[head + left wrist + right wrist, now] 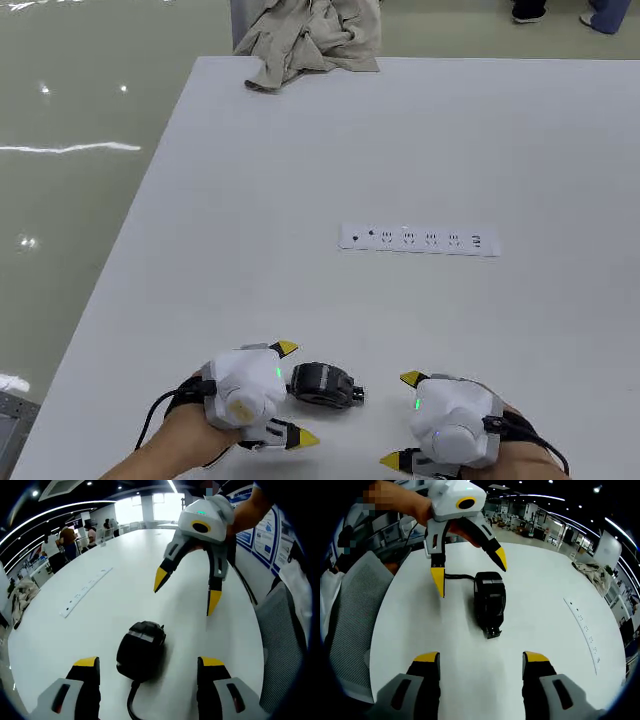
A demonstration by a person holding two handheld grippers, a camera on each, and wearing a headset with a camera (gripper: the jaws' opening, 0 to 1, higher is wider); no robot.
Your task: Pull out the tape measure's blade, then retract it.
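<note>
Left gripper (297,393), tape measure (326,384) partly behind

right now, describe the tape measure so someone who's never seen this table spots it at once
On the white table, look to the near edge, between the left hand-held gripper and right hand-held gripper. The tape measure is the small black rounded case, unlike the long white power strip farther back.

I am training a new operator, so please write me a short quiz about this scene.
1. True or false: the left gripper is shut on the tape measure.
2. Which white thing lies farther along the table? A) power strip B) plate C) keyboard
3. Fill in: the right gripper's jaws stand ____.
Key: 1 false, its jaws are open; 2 A; 3 open.
</note>
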